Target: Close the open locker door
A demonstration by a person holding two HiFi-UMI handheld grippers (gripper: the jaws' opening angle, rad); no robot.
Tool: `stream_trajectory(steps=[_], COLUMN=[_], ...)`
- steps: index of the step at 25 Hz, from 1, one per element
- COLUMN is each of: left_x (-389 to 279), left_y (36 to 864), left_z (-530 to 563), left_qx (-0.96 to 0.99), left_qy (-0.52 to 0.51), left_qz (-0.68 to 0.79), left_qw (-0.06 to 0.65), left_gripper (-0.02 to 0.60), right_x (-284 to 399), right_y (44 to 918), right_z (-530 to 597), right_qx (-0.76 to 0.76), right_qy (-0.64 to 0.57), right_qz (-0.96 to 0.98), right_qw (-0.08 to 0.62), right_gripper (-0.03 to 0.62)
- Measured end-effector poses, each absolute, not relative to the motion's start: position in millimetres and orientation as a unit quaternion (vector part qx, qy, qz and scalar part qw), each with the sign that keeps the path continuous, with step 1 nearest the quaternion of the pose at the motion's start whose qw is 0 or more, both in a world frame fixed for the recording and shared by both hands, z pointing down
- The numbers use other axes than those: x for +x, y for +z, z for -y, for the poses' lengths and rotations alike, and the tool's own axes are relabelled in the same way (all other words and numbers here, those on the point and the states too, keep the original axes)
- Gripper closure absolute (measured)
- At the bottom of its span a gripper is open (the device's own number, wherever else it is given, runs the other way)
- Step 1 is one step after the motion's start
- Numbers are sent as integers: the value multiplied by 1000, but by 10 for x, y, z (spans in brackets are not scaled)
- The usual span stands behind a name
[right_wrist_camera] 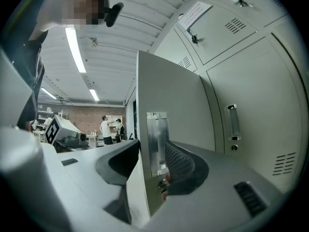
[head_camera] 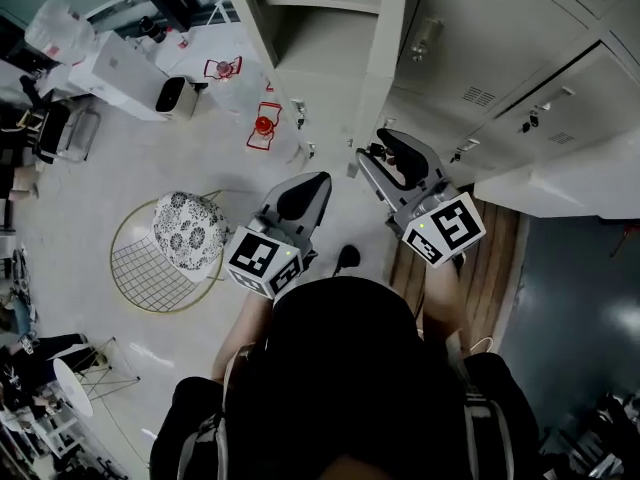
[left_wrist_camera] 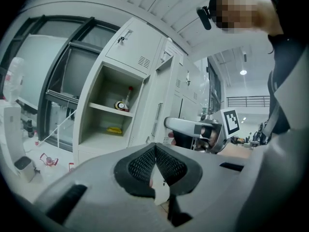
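- It looks like a workshop or lab hall, with grey metal lockers (head_camera: 520, 88) lining one wall.
- Long strip lights (right_wrist_camera: 75, 47) hang under a ribbed ceiling (right_wrist_camera: 125, 23).
- At the far end there is a brick wall (right_wrist_camera: 82, 122), and people (right_wrist_camera: 104, 129) stand in front of it.
- Tall dark-framed windows (left_wrist_camera: 53, 71) sit beside the lockers.

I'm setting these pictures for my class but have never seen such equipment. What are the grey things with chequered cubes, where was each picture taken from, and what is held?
There is no robot: a person holds tongs in each hand, and the marked cubes are part of them. The head view looks down from the person's head onto the left tongs, the right tongs and the floor, where a cushioned wire chair stands. The other two pictures come from cameras riding on each pair of tongs. The left tongs are shut and empty, facing the open locker with a bottle on its shelf. The right tongs stand open with the edge of the locker door between them, gripping nothing.
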State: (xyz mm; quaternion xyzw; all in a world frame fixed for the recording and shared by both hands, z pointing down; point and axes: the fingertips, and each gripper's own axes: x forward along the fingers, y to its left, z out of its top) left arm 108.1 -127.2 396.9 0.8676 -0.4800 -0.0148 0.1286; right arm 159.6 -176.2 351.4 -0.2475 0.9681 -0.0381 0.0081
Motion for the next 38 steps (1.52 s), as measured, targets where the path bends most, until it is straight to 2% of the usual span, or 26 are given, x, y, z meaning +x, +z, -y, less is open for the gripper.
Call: stream_trajectory(steps=[17,38], left_x=[611,-714], left_y=[4054,4027], left_z=[1253,2086], left_qx=[830,873], left_qy=[-30,-49], left_qz=[538,464], left_qw=[142,142], left_gripper=[563,563], right_x=[1030,-197], right_y=[3506,3558], right_z=[1791,2424], right_qx=[-178,-289], right_qy=[-41,0], right_qz=[-983,-955], right_qw=[2,-71], right_gripper=[461,485])
